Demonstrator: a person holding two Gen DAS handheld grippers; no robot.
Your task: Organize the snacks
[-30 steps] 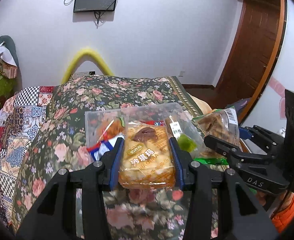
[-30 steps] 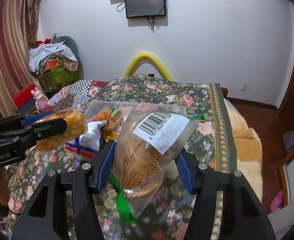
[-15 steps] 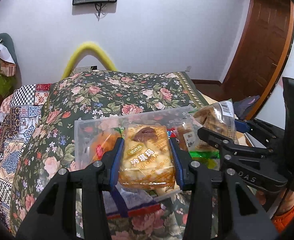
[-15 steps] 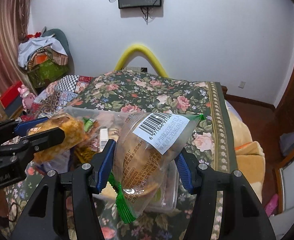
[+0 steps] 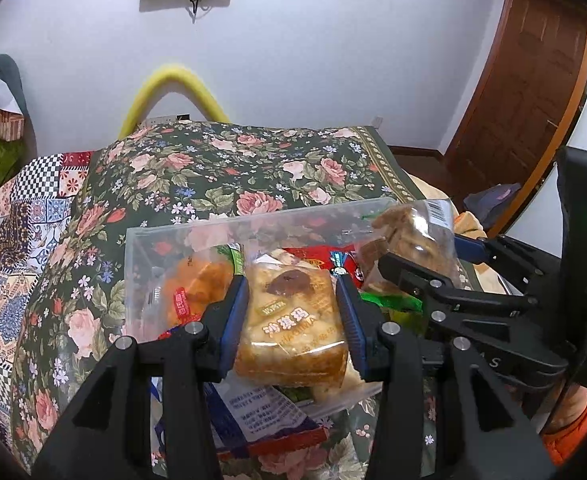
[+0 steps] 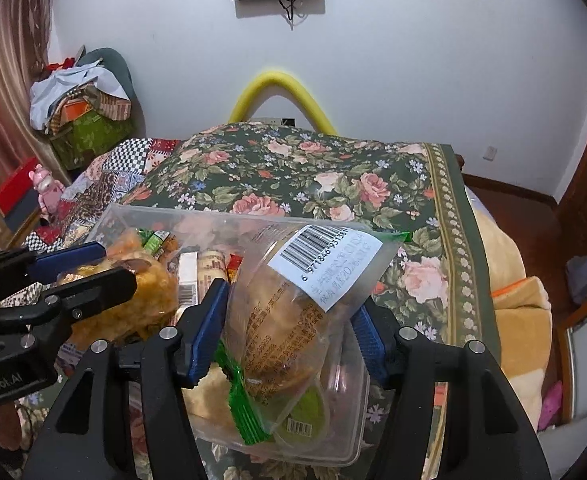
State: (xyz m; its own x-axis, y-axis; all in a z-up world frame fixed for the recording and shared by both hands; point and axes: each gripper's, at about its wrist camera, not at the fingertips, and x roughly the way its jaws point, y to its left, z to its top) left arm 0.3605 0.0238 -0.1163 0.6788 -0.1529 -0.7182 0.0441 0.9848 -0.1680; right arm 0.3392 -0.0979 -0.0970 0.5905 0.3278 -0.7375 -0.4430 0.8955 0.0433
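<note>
Δ1s: you've brought both loads over the clear bin (image 5: 261, 220), now at 12 o'clock | left gripper (image 5: 293, 316) clenched on sachima cake (image 5: 293, 320) | right gripper (image 6: 289, 324) clenched on bread bag (image 6: 293, 312) | next: drop both in.

Even, soft indoor light; both fisheye views sharp, edges bowed with dark corner vignetting.

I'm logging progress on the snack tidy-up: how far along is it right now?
Done: several packets already lie in the clear plastic bin on the floral bedspread. In hand: the left gripper clamps a wrapped sachima cake and the right gripper a bagged bread, both over the bin. Left: releasing both; a blue-and-red packet lies beside the bin.
</note>
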